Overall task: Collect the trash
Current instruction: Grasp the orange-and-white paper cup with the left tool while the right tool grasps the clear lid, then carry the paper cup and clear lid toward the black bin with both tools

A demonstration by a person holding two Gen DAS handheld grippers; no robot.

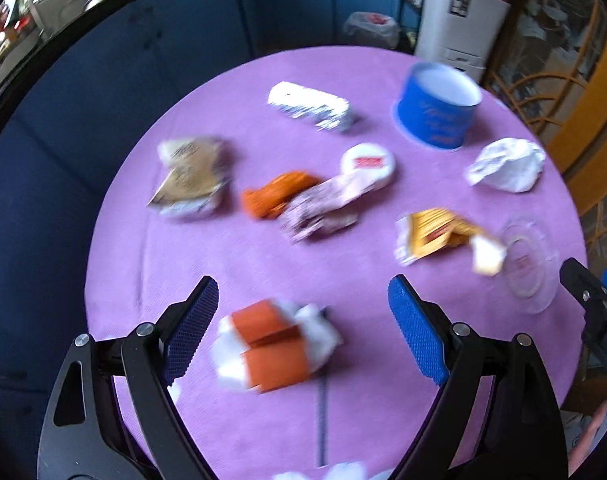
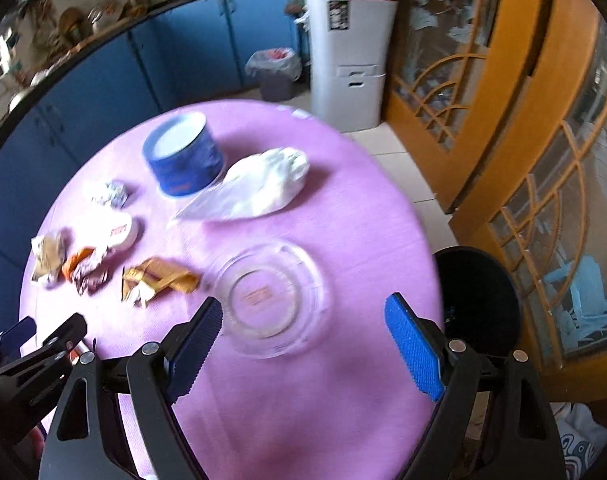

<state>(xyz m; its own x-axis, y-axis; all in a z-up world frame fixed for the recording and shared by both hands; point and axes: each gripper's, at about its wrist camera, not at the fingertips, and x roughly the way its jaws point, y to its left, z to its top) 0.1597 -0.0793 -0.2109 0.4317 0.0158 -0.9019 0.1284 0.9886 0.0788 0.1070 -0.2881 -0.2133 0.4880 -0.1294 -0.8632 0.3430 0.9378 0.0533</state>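
Several pieces of trash lie on a round table with a purple cloth (image 1: 231, 256). My left gripper (image 1: 303, 296) is open above an orange and white wrapper (image 1: 273, 344), which lies between its fingers. Farther off lie a brown packet (image 1: 191, 176), an orange wrapper (image 1: 277, 192), a white round lid (image 1: 367, 166), a silver packet (image 1: 309, 106), a yellow wrapper (image 1: 439, 236) and crumpled white paper (image 1: 505, 164). My right gripper (image 2: 303, 316) is open and empty above a glass ashtray (image 2: 269, 300). A black bin (image 2: 479, 300) stands beside the table at the right.
A blue round tub (image 1: 439, 106) stands at the far side, also seen in the right wrist view (image 2: 183, 156). A white plastic bag (image 2: 259, 188) lies next to it. Blue cabinets (image 2: 175, 48), a white appliance (image 2: 349, 56) and a wooden glass door (image 2: 515, 100) surround the table.
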